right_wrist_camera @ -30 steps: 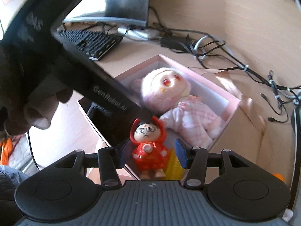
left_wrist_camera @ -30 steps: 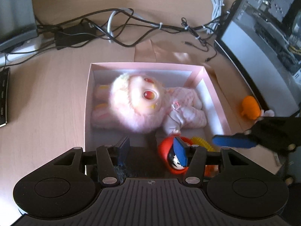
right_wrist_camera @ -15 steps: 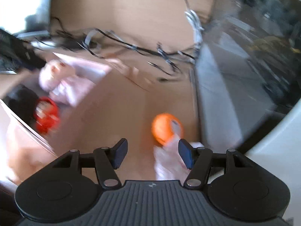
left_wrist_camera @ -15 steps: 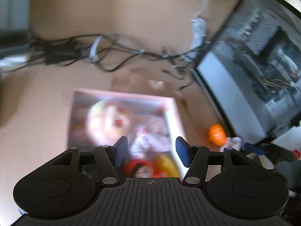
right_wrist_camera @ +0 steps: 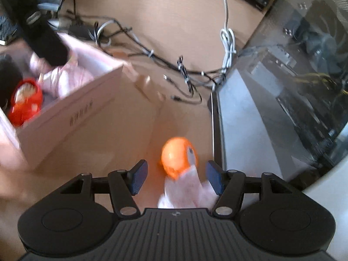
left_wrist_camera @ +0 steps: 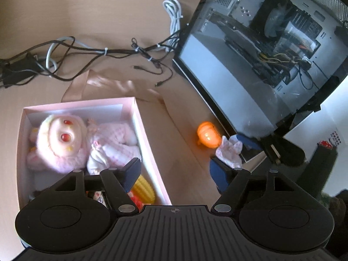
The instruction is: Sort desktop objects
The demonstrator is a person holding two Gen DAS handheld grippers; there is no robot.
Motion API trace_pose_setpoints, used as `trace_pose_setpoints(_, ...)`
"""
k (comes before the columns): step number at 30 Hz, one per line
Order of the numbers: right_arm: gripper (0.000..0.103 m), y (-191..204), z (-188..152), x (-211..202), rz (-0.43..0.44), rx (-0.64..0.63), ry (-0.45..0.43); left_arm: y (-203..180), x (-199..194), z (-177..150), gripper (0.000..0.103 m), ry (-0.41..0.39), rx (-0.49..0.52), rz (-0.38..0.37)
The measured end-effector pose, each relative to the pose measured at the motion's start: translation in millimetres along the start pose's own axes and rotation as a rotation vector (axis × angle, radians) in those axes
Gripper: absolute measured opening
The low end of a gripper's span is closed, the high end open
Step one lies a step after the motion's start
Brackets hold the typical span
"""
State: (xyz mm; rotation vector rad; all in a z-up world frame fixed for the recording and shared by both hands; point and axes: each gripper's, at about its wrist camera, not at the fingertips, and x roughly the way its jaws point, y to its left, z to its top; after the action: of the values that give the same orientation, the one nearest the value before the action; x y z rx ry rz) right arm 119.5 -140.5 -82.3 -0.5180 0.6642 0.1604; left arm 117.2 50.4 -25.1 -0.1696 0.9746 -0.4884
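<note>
Pink cardboard frames the left wrist view: the pink box (left_wrist_camera: pixel 150 143) sits on the worktop (left_wrist_camera: pixel 54 91) at about 9 o'clock, holding the plush doll (left_wrist_camera: pixel 71 143), a yellow ridged toy (left_wrist_camera: pixel 144 190) and, half hidden behind the finger, a red figurine (left_wrist_camera: pixel 134 200). The left gripper (left_wrist_camera: pixel 176 174) hangs over the box's near right corner with its fingers wide apart and nothing between them. Out at 2 o'clock from the box, on the bare worktop and touching the edge of the computer case (left_wrist_camera: pixel 261 50), lies the orange-headed doll (left_wrist_camera: pixel 207 134) with its pale cloth body trailing toward the right gripper (left_wrist_camera: pixel 230 154), whose blue pads flank that cloth. This view alone shows the box's full contents and how far the doll lies from it.

From the right wrist view, the right gripper (right_wrist_camera: pixel 177 175) is spread open, and the orange-headed doll (right_wrist_camera: pixel 179 157) sits between the pads, head forward at 12 o'clock, cloth body running back under the camera. The pads look clear of the doll on both sides, though blur makes contact hard to rule out. The box (right_wrist_camera: pixel 71 117) is at 10 o'clock, the red figurine (right_wrist_camera: pixel 26 100) inside.

The step in hand looks like the grasp of this last stray toy. Closing squarely on the body, then lifting and carrying toward 10 o'clock, would follow. Only this view shows the doll centred between the pads.
</note>
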Motion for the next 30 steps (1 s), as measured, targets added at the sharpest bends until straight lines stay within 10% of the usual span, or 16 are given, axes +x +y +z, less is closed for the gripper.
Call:
trace_pose_setpoints(19, 0.042, -1, 15, 39, 0.094, 0.166, 0.079, 32, -31, -34, 0.083, -0.014, -0.129, 0.1)
trace_pose_setpoints(30, 0.042, -42, -33, 20, 0.586, 0.749, 0.22, -21, -15, -31, 0.084, -0.028, 0.161, 0.173)
